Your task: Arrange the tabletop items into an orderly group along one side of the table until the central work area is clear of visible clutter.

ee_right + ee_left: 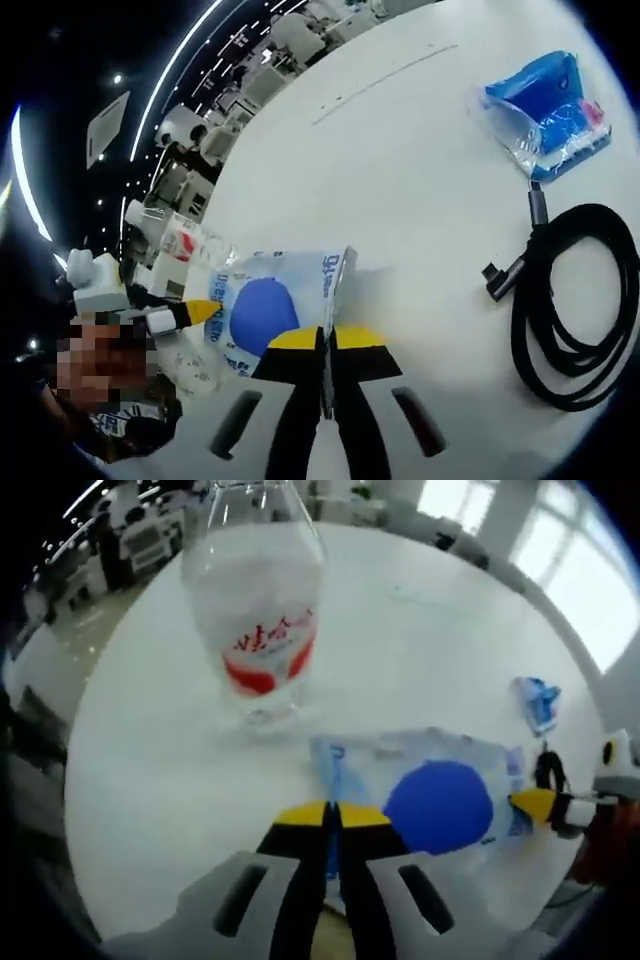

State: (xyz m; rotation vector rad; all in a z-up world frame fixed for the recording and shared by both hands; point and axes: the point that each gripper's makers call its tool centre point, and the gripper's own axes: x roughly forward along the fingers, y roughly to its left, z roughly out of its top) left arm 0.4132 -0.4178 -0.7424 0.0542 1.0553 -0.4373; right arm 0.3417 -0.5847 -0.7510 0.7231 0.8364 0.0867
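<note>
The clear plastic pouch with a blue disc lay flat on the white table, near its edge. The left gripper was clamped on 1 pouch edge, the right gripper on the opposite edge, both jaw pairs together. A clear bottle with a red label stood just beyond the pouch. A coiled black cable and a small blue packet lay apart, the cable's plug end just beside the packet.
</note>
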